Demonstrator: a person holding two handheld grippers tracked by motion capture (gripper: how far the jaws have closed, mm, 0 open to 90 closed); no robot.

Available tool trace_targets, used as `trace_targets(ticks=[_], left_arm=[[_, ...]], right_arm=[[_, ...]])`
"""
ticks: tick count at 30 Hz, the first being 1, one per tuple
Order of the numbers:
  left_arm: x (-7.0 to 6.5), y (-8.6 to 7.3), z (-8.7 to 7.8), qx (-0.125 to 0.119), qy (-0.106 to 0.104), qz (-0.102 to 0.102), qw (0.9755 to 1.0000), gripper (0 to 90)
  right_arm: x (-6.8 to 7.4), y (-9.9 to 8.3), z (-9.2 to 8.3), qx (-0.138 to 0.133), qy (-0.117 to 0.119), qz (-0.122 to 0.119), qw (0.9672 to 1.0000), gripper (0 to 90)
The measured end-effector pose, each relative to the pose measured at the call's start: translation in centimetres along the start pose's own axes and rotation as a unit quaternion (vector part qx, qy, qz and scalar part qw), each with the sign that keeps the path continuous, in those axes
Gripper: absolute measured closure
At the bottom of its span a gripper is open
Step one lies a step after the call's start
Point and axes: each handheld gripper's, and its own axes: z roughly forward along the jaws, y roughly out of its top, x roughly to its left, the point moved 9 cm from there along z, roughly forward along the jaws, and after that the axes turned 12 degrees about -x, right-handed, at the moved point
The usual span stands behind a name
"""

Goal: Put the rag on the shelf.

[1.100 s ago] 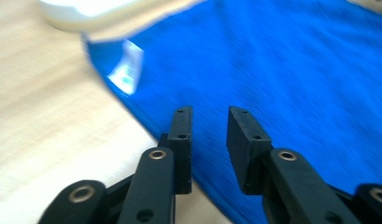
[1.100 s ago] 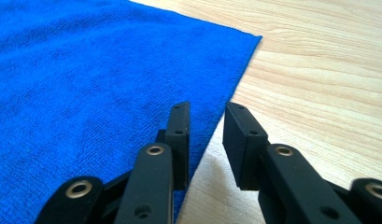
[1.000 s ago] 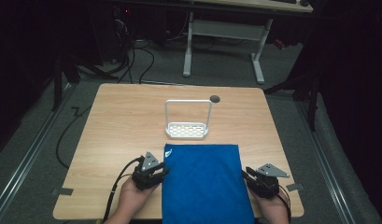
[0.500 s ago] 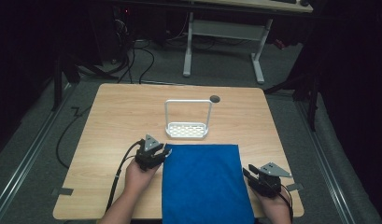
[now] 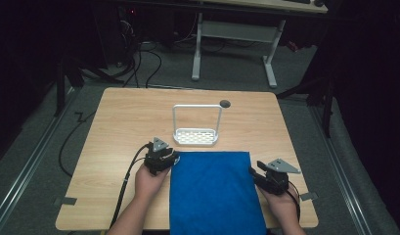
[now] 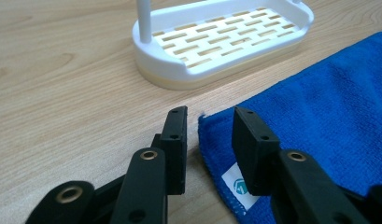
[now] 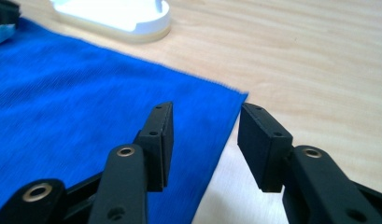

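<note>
A: Since a second ago my left gripper [image 5: 174,157] has slid up the left edge of the cloth [image 5: 214,191] to its far corner; the right gripper [image 5: 252,172] has hardly shifted, low on the right edge.

B: And the cloth?

A: Same place, flat on the worktop [image 5: 119,122], near end hanging over my edge, far edge just short of the rack [image 5: 196,133].

B: How far along are you?

A: Early, I'd say. Nothing is lifted or folded yet; both corners are left to pinch.

B: Grippers?

A: Left jaws apart, straddling the corner by the label [image 6: 235,183], pads not pressing. Right jaws have just been opening; the right edge of the cloth lies between them, unheld, its far corner just ahead.
</note>
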Motion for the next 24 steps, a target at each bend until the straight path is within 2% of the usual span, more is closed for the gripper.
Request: trace_targets(ticks=[1,2,4,5,7,8,9,10,11,16,19,24], left_arm=[[0.0,0.0,0.1,0.003,0.0,-0.002,1.0,66.8],[0.0,-0.1,0.2,0.009,-0.003,-0.002,1.0,66.8],[-0.2,-0.4,0.5,0.031,-0.008,0.011,0.9994,65.7],[-0.3,-0.4,0.6,0.031,-0.008,0.014,0.9994,65.3],[-0.3,-0.3,0.6,0.03,-0.009,0.01,0.9995,65.4],[-0.2,-0.3,0.6,0.031,-0.01,0.008,0.9994,65.7],[-0.3,-0.3,0.6,0.03,-0.01,0.008,0.9995,66.2],[-0.3,-0.3,0.6,0.031,-0.011,0.009,0.9994,66.2],[-0.3,-0.3,0.7,0.03,-0.009,0.012,0.9994,67.1],[-0.3,-0.3,0.7,0.03,-0.007,0.009,0.9995,71.9],[-0.3,-0.3,0.7,0.031,-0.004,0.015,0.9994,74.0],[-0.5,-0.4,0.7,0.032,-0.004,0.026,0.9991,79.0]], right_arm=[[-0.5,0.5,0.8,0.001,-0.004,0.004,1.0,55.5],[-0.5,0.5,0.8,0.001,-0.004,0.004,1.0,55.5],[-1.0,0.8,1.6,0.008,-0.008,0.015,0.9998,55.4],[-1.6,0.9,2.5,0.02,-0.019,0.018,0.9994,55.7],[-2.0,1.0,2.9,0.021,-0.024,0.015,0.9994,56.7],[-2.3,1.0,3.3,0.026,-0.026,0.022,0.9991,56.8],[-2.7,0.8,4.2,0.042,-0.029,0.031,0.9982,56.9],[-2.7,0.8,4.2,0.042,-0.029,0.031,0.9982,56.9],[-3.0,0.5,5.0,0.052,-0.032,0.033,0.9976,57.2],[-3.2,-0.1,6.3,0.072,-0.032,0.044,0.9959,56.4],[-3.2,-0.4,7.1,0.081,-0.031,0.045,0.9952,54.7],[-3.1,-0.9,7.6,0.086,-0.038,0.035,0.995,50.9]])
